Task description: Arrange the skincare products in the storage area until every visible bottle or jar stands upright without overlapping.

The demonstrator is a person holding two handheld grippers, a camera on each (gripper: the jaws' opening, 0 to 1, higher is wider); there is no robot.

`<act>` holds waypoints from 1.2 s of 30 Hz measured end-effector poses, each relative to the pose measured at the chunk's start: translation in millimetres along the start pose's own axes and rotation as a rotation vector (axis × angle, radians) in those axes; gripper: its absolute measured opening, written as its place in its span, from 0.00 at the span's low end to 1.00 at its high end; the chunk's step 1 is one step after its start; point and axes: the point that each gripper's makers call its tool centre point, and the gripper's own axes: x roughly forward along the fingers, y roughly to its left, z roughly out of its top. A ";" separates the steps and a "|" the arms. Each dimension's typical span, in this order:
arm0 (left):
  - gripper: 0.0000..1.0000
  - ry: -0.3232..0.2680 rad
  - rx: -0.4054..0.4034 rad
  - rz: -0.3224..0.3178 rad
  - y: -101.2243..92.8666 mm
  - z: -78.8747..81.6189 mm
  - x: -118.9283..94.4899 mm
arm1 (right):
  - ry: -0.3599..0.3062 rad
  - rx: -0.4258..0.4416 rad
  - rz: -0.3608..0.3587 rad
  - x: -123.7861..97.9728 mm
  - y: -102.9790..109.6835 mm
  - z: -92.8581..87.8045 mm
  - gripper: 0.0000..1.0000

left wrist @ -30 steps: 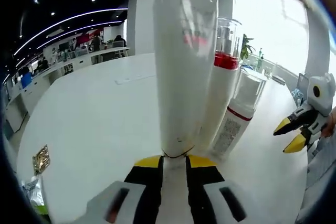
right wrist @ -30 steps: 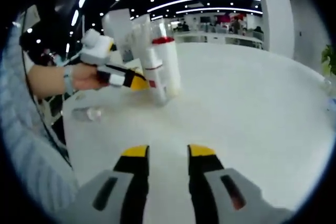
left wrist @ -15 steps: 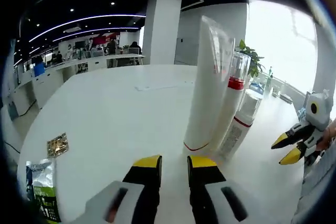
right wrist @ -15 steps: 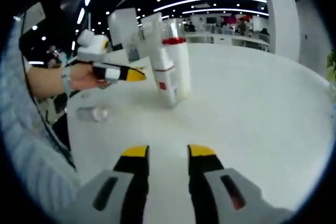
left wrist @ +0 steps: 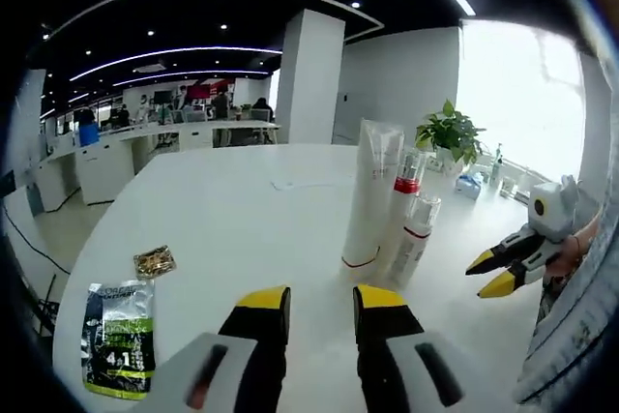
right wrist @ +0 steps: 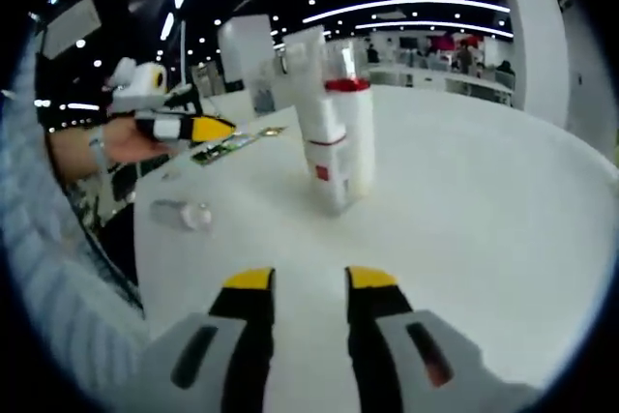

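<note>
White tube (left wrist: 369, 202) and two bottles (left wrist: 404, 231) upright mid-frame, touching, left gripper (left wrist: 321, 299) jaws narrowly apart, empty, right gripper (right wrist: 310, 280) same.

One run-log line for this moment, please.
left gripper open, clear | right gripper open, idle | tube, two bottles upright, clustered on table

A broad white counter (left wrist: 213, 229) carries a tall white tube (left wrist: 370, 191) and two red-banded bottles (left wrist: 406, 220) standing upright, touching. Near its edge lie a green sachet (left wrist: 118, 336) and a small gold packet (left wrist: 155, 260).
</note>
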 end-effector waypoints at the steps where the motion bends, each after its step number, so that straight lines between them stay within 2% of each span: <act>1: 0.28 0.004 0.000 0.001 -0.1 -2.0 -1.4 | 0.000 -0.002 0.001 0.1 0.2 0.1 0.27; 4: 0.28 0.007 -0.003 0.011 0.1 -8.1 -6.7 | 0.004 -0.014 0.013 1.6 3.7 1.5 0.27; 10: 0.32 0.018 -0.003 -0.023 -9.3 -16.8 -18.1 | 0.011 -0.038 0.030 4.4 10.6 6.5 0.27; 15: 0.32 0.077 0.064 -0.105 -27.9 -35.5 -33.7 | 0.017 -0.065 0.049 11.8 18.4 14.7 0.27; 18: 0.32 0.122 0.085 -0.119 -30.2 -47.6 -42.1 | 0.019 -0.067 0.068 19.2 25.9 19.7 0.27; 20: 0.32 0.148 0.109 -0.113 -28.3 -55.5 -47.7 | 0.019 -0.084 0.093 24.7 33.5 22.2 0.27; 29: 0.31 0.215 0.117 -0.099 -22.1 -76.4 -63.2 | 0.017 -0.127 0.195 47.6 61.9 35.2 0.27; 35: 0.29 0.290 0.167 -0.108 -22.5 -96.4 -71.1 | 0.036 -0.169 0.320 55.3 85.4 36.0 0.31; 36: 0.29 0.299 0.174 -0.111 -22.8 -99.2 -71.6 | 0.051 -0.188 0.381 58.2 96.7 34.8 0.31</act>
